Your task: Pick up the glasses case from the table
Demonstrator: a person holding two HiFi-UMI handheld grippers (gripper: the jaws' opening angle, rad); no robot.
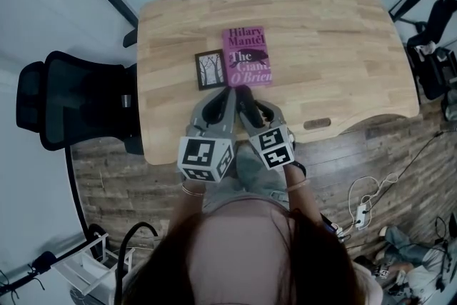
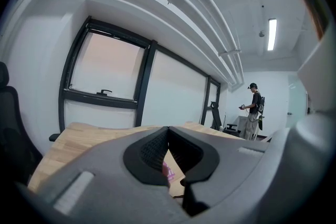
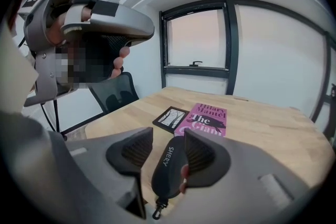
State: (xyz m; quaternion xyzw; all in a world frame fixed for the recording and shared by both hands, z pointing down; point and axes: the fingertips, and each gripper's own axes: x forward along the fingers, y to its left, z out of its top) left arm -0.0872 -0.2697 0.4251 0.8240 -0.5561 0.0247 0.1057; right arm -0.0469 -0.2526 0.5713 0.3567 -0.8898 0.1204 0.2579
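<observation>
The black zip-up glasses case (image 3: 165, 165) lies between the jaws of my right gripper (image 3: 168, 132), low over the near edge of the wooden table (image 1: 321, 46). It leans against the right-hand pad (image 3: 202, 157), and a gap shows between it and the left-hand pad. In the head view the case (image 1: 247, 102) is a dark shape at the right gripper (image 1: 245, 91). My left gripper (image 1: 228, 93) hovers just beside it, its pads meeting at the tips (image 2: 168, 129) with nothing held.
A pink book (image 1: 247, 56) and a small black picture card (image 1: 211, 69) lie mid-table, just beyond the jaws. A black office chair (image 1: 71, 100) stands at the table's left. Cables lie on the floor at the right (image 1: 368, 207). A person (image 2: 254, 110) stands far off.
</observation>
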